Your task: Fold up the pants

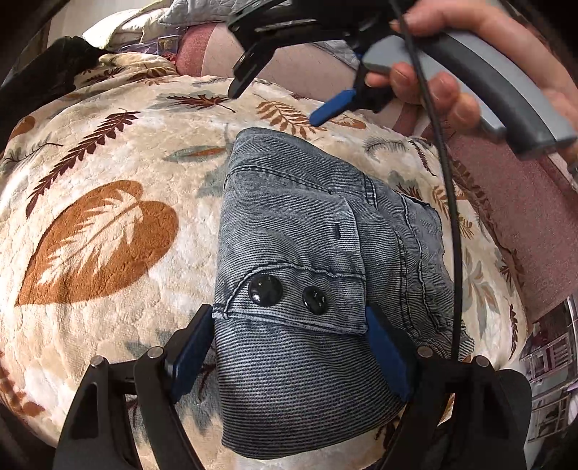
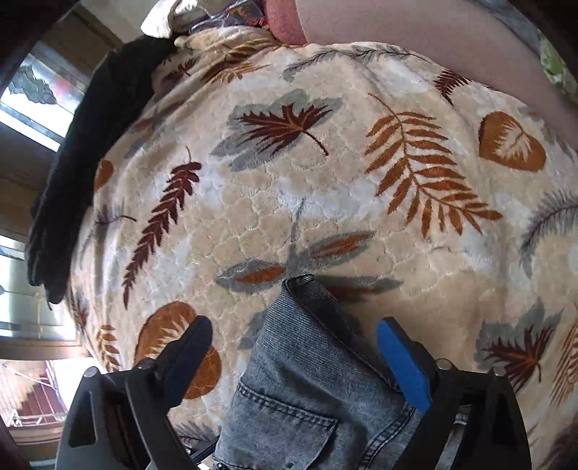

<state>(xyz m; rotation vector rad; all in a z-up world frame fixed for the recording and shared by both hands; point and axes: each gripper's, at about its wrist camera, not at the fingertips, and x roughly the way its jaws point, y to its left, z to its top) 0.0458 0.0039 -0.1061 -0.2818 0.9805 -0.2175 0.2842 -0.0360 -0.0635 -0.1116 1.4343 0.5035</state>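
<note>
Grey-blue denim pants (image 1: 300, 253) lie folded into a compact bundle on a leaf-print blanket (image 1: 108, 162). The waistband flap with two dark buttons (image 1: 265, 289) faces me in the left wrist view. My left gripper (image 1: 289, 347) is open, its blue pads straddling the near end of the bundle. My right gripper (image 1: 278, 105) is open and hovers above the far end, held by a hand. In the right wrist view the right gripper (image 2: 296, 347) is open over the pants (image 2: 307, 379), whose far corner lies on the blanket (image 2: 325, 180).
A black garment (image 2: 90, 152) lies along the blanket's left edge. A pink cushion (image 1: 523, 224) and beige surface border the right side. Crumpled cloth and bags (image 1: 144, 25) sit at the far end. A cable (image 1: 451, 217) hangs beside the pants.
</note>
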